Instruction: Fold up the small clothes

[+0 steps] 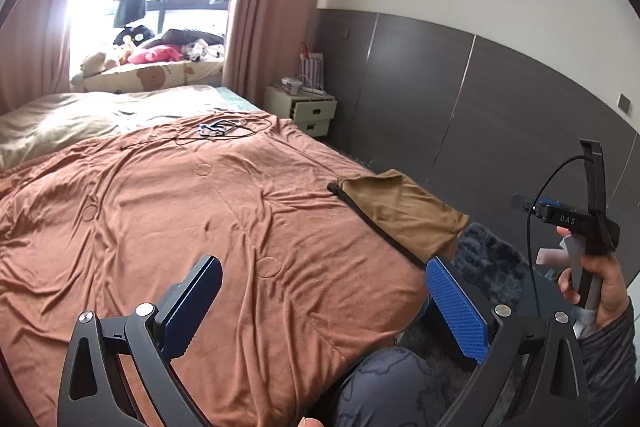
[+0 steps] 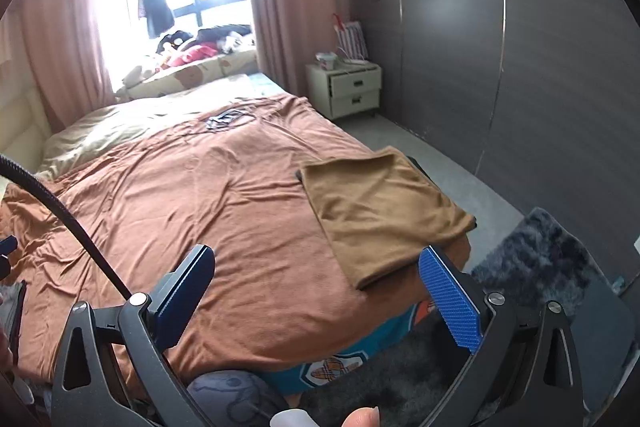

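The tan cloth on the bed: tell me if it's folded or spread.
Folded. The tan cloth lies as a neat rectangle with doubled edges near the bed corner.

Black gripper [image 1: 320, 307] frames, blue ribbed pads [image 1: 456, 311], grey sleeve [image 1: 612, 343].

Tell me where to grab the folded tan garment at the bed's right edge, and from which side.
Grip the folded tan garment at its near corner, coming from the foot of the bed with the right gripper, which is open and closest. That corner lies flat on the orange bedspread, unobstructed, so one finger could probably slide beneath it.
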The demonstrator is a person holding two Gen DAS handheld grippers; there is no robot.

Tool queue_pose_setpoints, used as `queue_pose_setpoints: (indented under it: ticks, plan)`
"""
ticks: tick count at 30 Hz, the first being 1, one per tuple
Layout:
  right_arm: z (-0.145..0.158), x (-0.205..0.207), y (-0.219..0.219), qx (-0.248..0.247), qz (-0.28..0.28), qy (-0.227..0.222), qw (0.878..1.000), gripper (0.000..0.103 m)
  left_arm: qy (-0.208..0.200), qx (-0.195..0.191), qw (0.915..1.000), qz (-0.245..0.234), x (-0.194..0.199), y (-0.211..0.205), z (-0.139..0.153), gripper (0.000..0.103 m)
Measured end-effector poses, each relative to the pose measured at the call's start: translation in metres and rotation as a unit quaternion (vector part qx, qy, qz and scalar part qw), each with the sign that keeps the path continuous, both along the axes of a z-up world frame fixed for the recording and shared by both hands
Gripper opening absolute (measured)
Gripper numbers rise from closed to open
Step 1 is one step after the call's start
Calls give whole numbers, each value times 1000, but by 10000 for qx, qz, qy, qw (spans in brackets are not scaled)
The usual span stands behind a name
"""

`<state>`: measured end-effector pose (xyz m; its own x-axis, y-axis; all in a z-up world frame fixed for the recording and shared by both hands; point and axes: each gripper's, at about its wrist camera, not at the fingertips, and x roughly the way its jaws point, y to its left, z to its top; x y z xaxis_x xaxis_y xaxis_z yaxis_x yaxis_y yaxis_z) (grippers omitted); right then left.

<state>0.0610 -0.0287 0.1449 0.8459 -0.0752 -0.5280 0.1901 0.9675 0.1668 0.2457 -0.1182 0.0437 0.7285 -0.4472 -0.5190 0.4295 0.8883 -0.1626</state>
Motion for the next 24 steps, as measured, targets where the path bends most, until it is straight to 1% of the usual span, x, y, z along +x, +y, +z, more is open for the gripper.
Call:
queue_pose_setpoints:
  ticks: [4, 6, 11, 14, 16, 21, 24]
  plan:
    - [-7, -12, 3, 172, 157, -2, 9997, 102, -150, 46, 9997, 198, -25, 13, 2, 103]
    - [-10, -19, 4, 175, 164, -17, 9997, 102, -226, 65, 9993, 282, -37, 19, 3, 102]
    - [-15, -42, 8, 322, 258, -71, 9991, 103, -356, -1, 9981, 509, -67, 34, 3, 102]
    - [-15, -57, 13, 270, 288, -116, 9992, 102, -435, -72, 9971, 619, -87, 41, 2, 102]
    - [-15, -67, 17, 299, 355, -167, 9988, 102, -502, -99, 9963, 686, -101, 46, 2, 103]
    - [-21, -93, 23, 357, 458, -364, 9976, 103, -717, 83, 9933, 897, -135, 52, 3, 103]
    - [-27, -109, 24, 364, 457, -515, 9970, 103, -793, 18, 9911, 1065, -156, 62, 1, 103]
